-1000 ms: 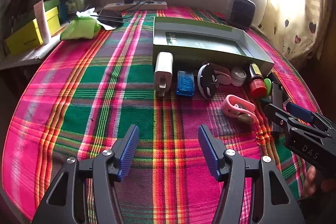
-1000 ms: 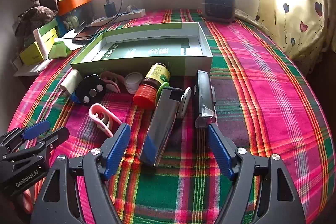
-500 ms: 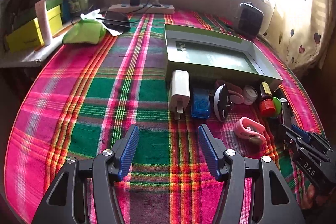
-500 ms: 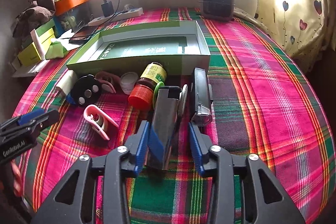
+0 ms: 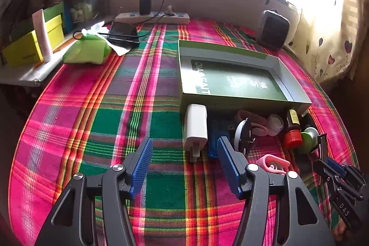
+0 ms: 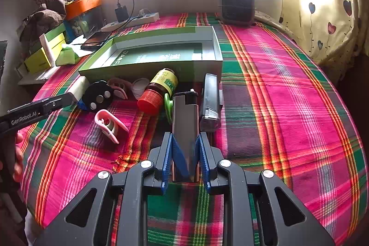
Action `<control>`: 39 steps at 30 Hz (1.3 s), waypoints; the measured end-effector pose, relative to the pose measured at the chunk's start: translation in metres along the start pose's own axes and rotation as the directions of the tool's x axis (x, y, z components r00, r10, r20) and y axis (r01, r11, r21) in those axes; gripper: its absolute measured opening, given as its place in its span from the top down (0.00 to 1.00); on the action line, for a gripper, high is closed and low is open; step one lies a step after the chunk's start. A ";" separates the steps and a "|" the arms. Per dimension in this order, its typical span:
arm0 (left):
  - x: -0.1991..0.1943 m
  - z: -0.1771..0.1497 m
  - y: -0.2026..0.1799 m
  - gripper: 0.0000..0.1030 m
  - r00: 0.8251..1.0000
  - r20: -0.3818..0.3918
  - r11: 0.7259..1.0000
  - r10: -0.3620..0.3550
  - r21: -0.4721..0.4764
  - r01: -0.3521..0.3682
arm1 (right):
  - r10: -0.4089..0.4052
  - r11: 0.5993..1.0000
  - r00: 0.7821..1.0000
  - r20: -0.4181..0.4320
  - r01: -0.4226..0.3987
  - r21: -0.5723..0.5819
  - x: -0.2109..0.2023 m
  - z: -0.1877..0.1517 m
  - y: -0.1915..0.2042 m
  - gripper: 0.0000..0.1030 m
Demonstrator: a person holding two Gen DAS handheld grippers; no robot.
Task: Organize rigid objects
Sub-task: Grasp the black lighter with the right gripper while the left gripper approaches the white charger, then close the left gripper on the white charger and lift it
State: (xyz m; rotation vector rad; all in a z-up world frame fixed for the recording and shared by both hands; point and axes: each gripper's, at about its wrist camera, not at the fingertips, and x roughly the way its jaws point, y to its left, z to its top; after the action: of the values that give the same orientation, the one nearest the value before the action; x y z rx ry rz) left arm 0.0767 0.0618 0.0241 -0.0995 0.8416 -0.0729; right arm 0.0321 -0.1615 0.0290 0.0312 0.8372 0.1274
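My right gripper (image 6: 185, 142) is shut on a silver lighter (image 6: 185, 117) that lies on the plaid cloth. A row of small objects sits before an open green box (image 6: 207, 66): a dark clear-ended case (image 6: 210, 100), a red-capped bottle (image 6: 159, 91), a pink clip (image 6: 109, 122), a black round disc (image 6: 98, 96). My left gripper (image 5: 184, 149) is open and empty, just short of a white charger (image 5: 196, 128) and a blue item (image 5: 213, 140). The box (image 5: 233, 105) stands behind them.
A power strip (image 5: 153, 17), a phone (image 5: 122, 32), a green pouch (image 5: 87, 51) and yellow boxes (image 5: 32, 45) lie at the back left. A small dark heater (image 6: 237, 5) stands at the back. A heart-print curtain (image 6: 322, 10) hangs on the right.
My right gripper has closed from wide open onto the silver lighter. My left gripper has moved forward and right toward the white charger, still open.
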 end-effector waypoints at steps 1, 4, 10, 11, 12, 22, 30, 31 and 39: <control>0.002 0.001 -0.001 0.44 1.000 -0.003 1.000 0.001 0.002 -0.001 | 0.000 1.000 1.000 -0.001 0.000 0.003 -0.001 0.000 -0.002 0.77; 0.005 0.004 -0.003 0.44 1.000 -0.004 1.000 0.003 0.004 -0.003 | 0.002 1.000 1.000 0.001 -0.002 0.011 -0.003 -0.001 -0.007 0.77; 0.016 0.010 -0.004 0.45 1.000 -0.021 1.000 0.011 0.012 -0.011 | -0.015 0.999 1.000 -0.002 0.015 0.039 -0.004 -0.001 -0.020 0.77; 0.017 0.010 -0.005 0.46 1.000 -0.020 1.000 0.013 0.012 -0.012 | -0.015 0.999 1.000 -0.001 0.015 0.041 -0.005 -0.001 -0.021 0.77; 0.018 0.011 -0.005 0.46 1.000 -0.020 1.000 0.017 0.010 -0.017 | -0.016 0.999 1.000 0.000 0.016 0.042 -0.005 -0.001 -0.022 0.77; 0.027 0.019 -0.005 0.58 0.999 -0.019 0.999 0.029 0.016 -0.028 | -0.015 0.999 1.000 -0.003 0.015 0.044 -0.002 0.000 -0.026 0.77; 0.027 0.020 -0.008 0.69 1.000 -0.014 1.000 0.023 0.020 -0.023 | -0.010 0.999 1.000 0.000 0.010 0.045 -0.001 0.001 -0.029 0.77; 0.028 0.020 -0.009 0.73 0.999 -0.019 0.999 0.029 0.023 -0.028 | -0.010 0.999 1.000 0.000 0.010 0.045 -0.001 0.001 -0.029 0.77; 0.029 0.017 -0.011 0.80 0.999 -0.032 0.999 0.034 0.029 -0.033 | -0.006 0.999 1.000 0.001 0.006 0.046 -0.002 0.001 -0.030 0.77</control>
State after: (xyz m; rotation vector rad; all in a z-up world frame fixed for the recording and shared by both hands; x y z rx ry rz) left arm 0.1082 0.0486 0.0148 -0.0573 0.8745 -0.0553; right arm 0.0352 -0.1919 0.0288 0.0718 0.8385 0.1021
